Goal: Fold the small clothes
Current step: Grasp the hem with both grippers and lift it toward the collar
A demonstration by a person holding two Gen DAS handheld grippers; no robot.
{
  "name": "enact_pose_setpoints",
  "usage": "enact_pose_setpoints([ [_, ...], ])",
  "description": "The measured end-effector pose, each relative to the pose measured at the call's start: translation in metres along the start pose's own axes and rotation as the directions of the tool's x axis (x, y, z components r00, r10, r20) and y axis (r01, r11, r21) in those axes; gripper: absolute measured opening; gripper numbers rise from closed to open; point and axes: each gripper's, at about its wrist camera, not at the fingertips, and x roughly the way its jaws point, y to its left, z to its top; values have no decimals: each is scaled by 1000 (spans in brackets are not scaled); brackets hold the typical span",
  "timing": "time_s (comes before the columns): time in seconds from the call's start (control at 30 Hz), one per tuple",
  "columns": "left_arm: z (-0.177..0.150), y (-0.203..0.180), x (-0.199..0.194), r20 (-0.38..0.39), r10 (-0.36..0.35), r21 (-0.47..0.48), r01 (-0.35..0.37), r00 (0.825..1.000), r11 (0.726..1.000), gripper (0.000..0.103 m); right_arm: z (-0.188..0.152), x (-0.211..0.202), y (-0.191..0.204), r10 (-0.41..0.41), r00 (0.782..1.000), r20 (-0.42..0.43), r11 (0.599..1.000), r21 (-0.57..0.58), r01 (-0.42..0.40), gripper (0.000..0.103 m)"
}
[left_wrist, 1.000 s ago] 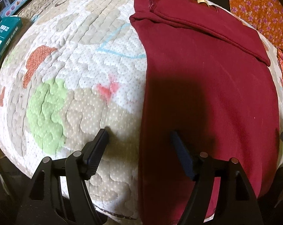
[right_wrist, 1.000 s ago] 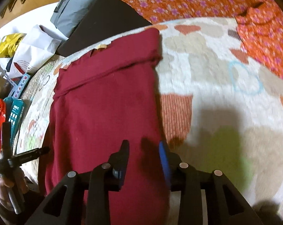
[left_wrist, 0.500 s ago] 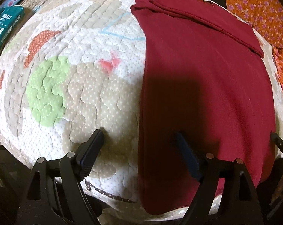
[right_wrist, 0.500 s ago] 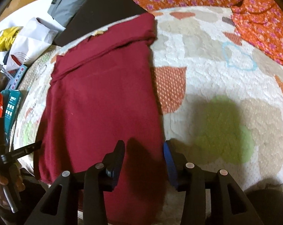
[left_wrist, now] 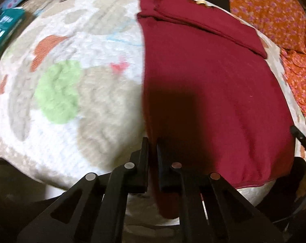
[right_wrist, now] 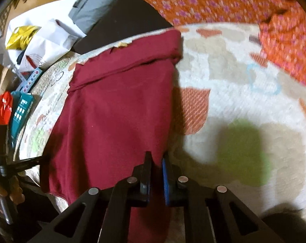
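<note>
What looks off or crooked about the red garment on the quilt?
Nothing is damaged or spilled. The dark red garment lies flat on the quilt, its far end folded over, with the left gripper and right gripper clamped on its near corners.

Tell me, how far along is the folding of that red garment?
Partly done, it seems. The red garment lies flat on the quilt with its far end already turned over in a band. In hand: the left gripper and right gripper have just closed on its two near corners, cloth between the jaws. Left: probably lifting that near edge over towards the far end, then any last fold.
</note>
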Motion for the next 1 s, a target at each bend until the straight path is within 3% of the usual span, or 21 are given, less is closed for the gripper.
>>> enact_pose_setpoints([
  [0.13,-4,2,-3,-19,-1,-21,1,1000,1000,5,-6,17,-18,-84,994,-63,996,25,86,7],
  [0.23,-11,-3,-9,-7,-23,-8,23,1000,1000,5,-12,18,-34,14,997,-73,988,154,-3,7],
  [0.3,4,1,-10,-6,-52,-16,52,999,999,5,-15,15,-43,115,991,-68,963,253,-94,8],
  [0.33,2,2,-13,-7,-68,-28,68,998,997,5,-17,15,-43,145,986,-82,956,267,-119,15],
  [0.37,2,4,-14,-12,-80,-36,79,997,996,6,-19,11,-41,156,983,-97,958,257,-126,28],
  [0.43,-1,4,-16,-25,-96,-40,95,995,995,6,-23,4,-35,152,983,-105,967,222,-126,40],
  [0.53,-7,5,-19,-25,-81,-23,80,996,997,24,-32,-3,-30,156,980,-126,970,205,-128,41],
  [0.6,-3,3,-10,-52,-127,-55,124,991,991,50,-38,-1,-31,166,976,-140,968,210,-134,42],
  [0.73,-4,10,2,-86,-164,-131,152,983,980,53,-48,12,-31,172,967,-190,966,224,-128,42],
  [1.0,-4,-1,9,-96,-126,-100,116,987,988,59,-55,17,-18,187,961,-206,971,190,-148,45],
])
